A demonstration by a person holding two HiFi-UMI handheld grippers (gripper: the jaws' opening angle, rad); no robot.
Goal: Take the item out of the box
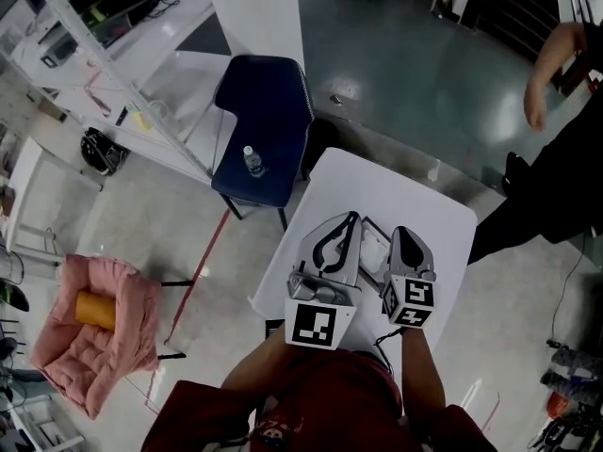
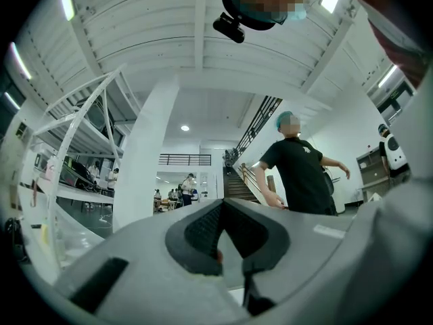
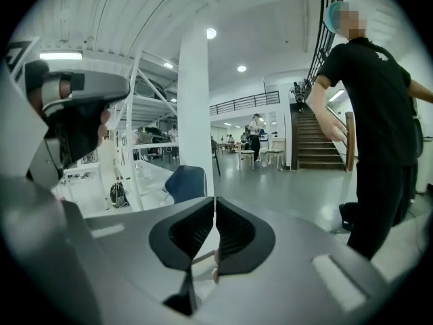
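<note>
Head view, left to right. A navy chair (image 1: 268,111) carrying a bottle (image 1: 251,160) stands just beyond the white tabletop (image 1: 433,219). The left hand-held gripper (image 2: 222,205) has its tips together and grips nothing. Between the two tools lies a pale object (image 1: 373,249), probably the box, though it is largely hidden and the item cannot be made out. The right hand-held gripper (image 3: 214,202) is parted only by a thin slit, with nothing in it. A bystander (image 1: 556,177) stands at the right. Risk: with nothing steadying the box, such narrow jaws may shove it across the tabletop instead of gripping the item.
</note>
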